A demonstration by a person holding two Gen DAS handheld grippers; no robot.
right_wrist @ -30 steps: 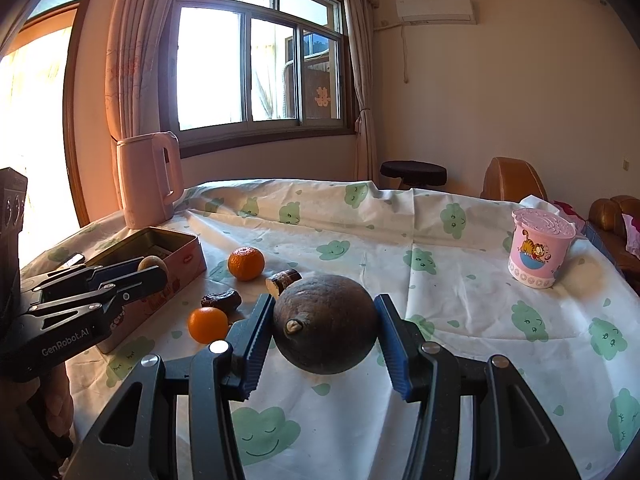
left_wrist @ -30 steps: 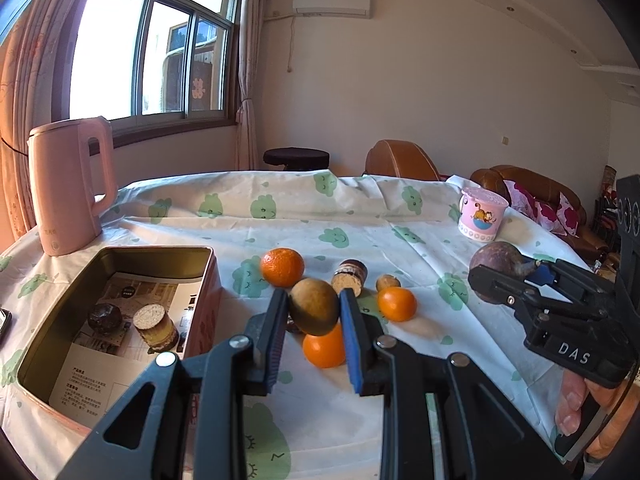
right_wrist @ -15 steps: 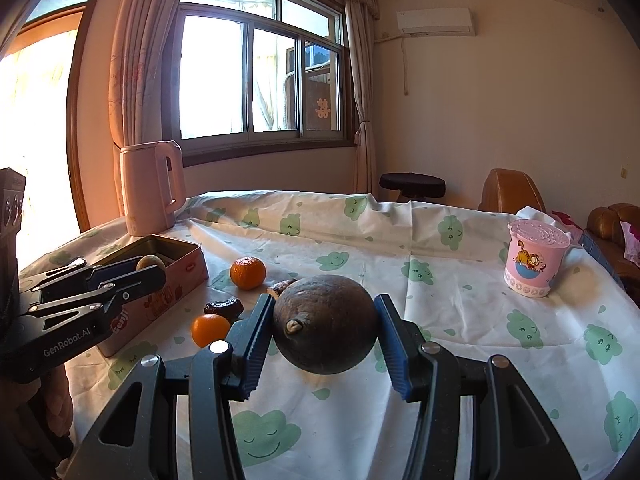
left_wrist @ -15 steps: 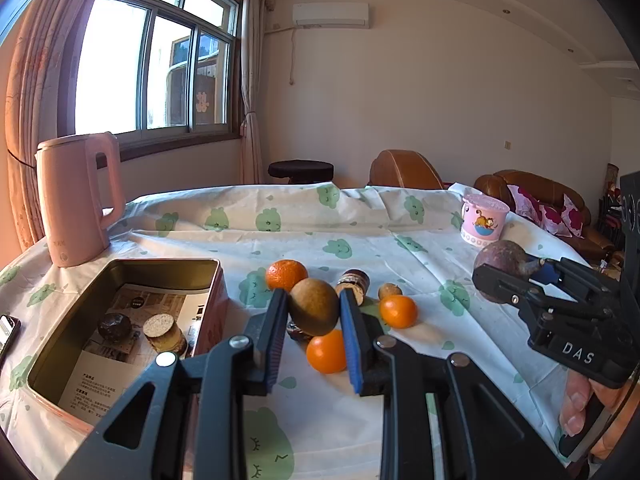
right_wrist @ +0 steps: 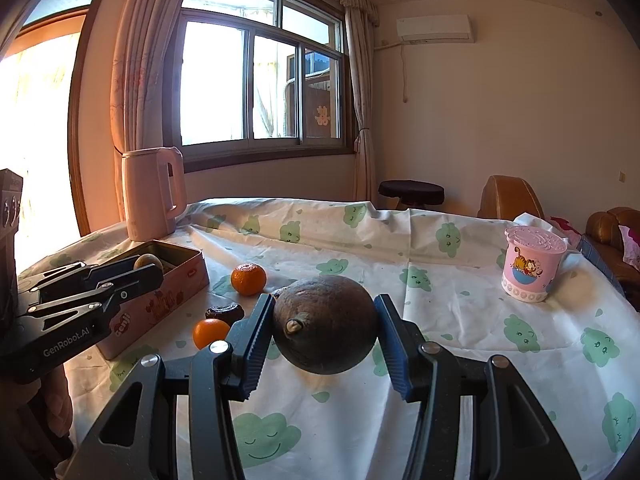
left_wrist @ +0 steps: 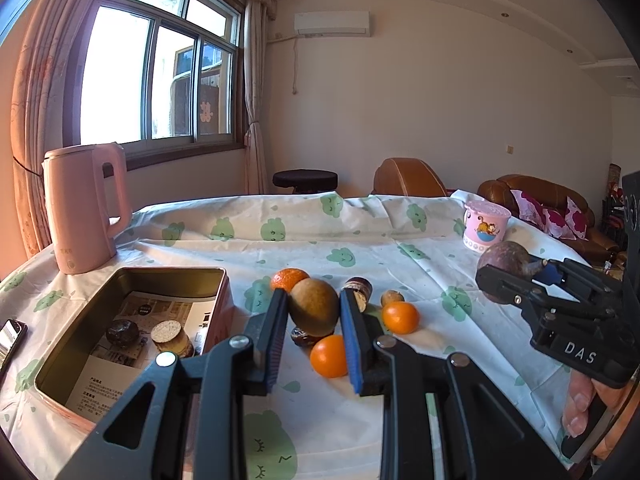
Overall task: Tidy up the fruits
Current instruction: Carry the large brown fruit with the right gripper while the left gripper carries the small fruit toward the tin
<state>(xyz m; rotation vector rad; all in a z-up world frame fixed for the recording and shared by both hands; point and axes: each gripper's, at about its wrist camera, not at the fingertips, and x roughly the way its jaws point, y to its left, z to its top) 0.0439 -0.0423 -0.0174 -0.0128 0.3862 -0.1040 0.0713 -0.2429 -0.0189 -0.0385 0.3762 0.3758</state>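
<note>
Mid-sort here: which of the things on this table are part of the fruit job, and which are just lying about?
Job:
- brown fruit, clamped in left gripper
- dark fruit, clamped in right gripper
- oranges
- date
- tin, two pieces already inside

Lying about:
- kettle
- pink cup
- phone

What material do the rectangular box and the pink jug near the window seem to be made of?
The rectangular box looks like thin metal: dull golden inside walls with a rolled rim and printed pink outside, like a tin. The pink jug looks like matte plastic: smooth, uniform colour, moulded handle, no shine; a coated metal body cannot be ruled out.
</note>
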